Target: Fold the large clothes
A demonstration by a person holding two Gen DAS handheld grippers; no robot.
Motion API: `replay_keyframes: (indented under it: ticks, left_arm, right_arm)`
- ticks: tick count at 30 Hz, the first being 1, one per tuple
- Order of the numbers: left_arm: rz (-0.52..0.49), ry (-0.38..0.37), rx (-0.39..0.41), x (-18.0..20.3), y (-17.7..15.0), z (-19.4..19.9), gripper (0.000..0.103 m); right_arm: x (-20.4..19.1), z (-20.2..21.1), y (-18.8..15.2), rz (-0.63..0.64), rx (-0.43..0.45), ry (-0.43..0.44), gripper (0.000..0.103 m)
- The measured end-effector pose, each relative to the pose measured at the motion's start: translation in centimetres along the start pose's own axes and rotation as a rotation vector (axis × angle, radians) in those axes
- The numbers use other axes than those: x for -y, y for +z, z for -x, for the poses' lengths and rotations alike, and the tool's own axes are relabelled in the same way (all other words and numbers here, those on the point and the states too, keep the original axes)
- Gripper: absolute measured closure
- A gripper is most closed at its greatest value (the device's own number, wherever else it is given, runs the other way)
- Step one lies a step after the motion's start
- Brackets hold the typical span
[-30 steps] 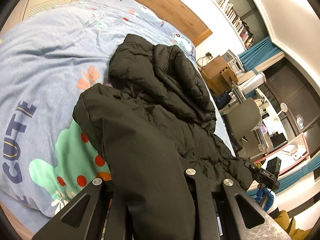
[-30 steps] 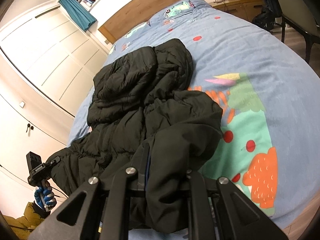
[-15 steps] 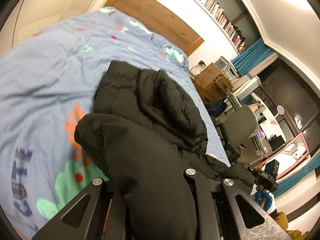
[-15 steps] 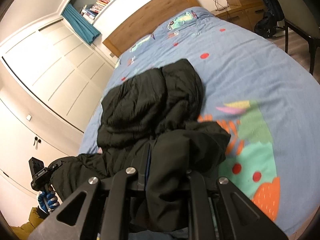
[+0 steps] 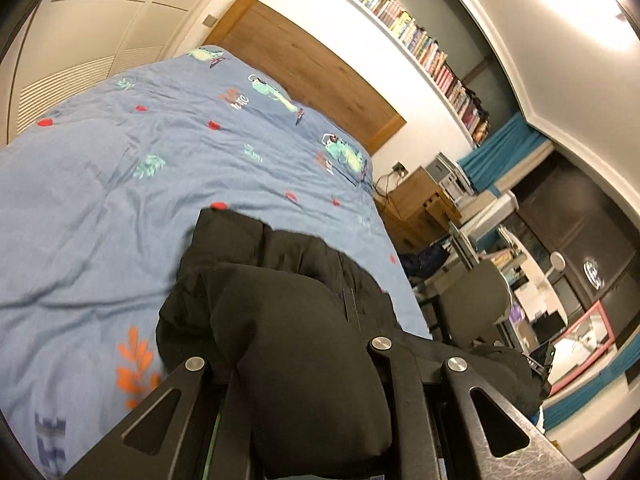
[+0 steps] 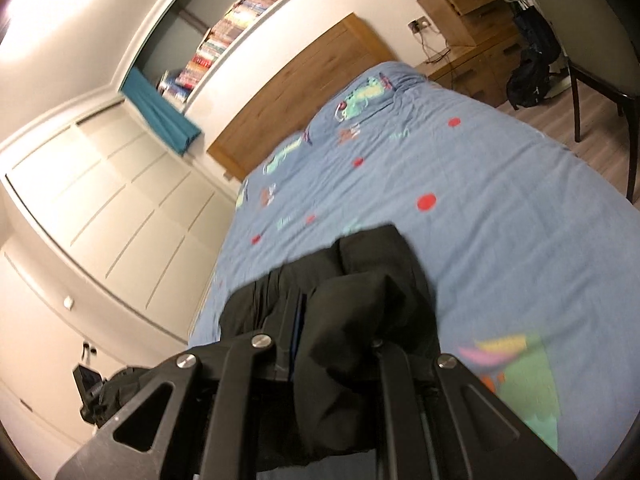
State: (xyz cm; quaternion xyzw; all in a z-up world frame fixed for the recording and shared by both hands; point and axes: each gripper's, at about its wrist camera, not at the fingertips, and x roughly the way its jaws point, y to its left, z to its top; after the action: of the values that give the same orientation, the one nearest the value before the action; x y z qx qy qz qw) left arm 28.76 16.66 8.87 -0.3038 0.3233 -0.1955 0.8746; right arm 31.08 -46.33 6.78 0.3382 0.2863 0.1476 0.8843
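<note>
A black puffer jacket (image 5: 288, 280) lies on the blue patterned bed cover (image 5: 120, 168). Its near part is lifted off the bed. My left gripper (image 5: 308, 364) is shut on a bulging fold of the jacket, which spills over the fingers and hides their tips. In the right wrist view the same jacket (image 6: 360, 276) hangs from my right gripper (image 6: 320, 356), shut on another bunch of its fabric. The far folded part rests flat on the bed. The other gripper shows at the edge of each view: right one (image 5: 540, 356), left one (image 6: 86, 384).
A wooden headboard (image 5: 312, 64) stands at the far end, with a long bookshelf (image 5: 424, 44) above it. Wooden drawers (image 5: 420, 200), a chair (image 5: 472, 304) and a dark bag (image 6: 528, 72) are beside the bed on one side. White wardrobe doors (image 6: 100, 208) line the other side.
Both grippers have risen and moved toward the headboard, carrying the near part of the jacket up and over the part that lies on the bed. Less of the jacket shows flat now.
</note>
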Motion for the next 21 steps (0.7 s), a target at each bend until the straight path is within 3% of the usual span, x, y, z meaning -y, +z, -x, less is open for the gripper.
replay_keyframes:
  ticks: [11,21]
  left_arm:
    - [0.053,0.117,-0.038,-4.2,7.8,-11.3,0.088]
    - [0.179,0.183,-0.106,-10.7,11.3,-22.6,0.078]
  right_arm:
    - [2.0,-14.0,8.1,-0.066,-0.012,-0.11,0.09]
    - [7.3,-26.2,10.5,-0.173,-0.056,-0.216,0.09]
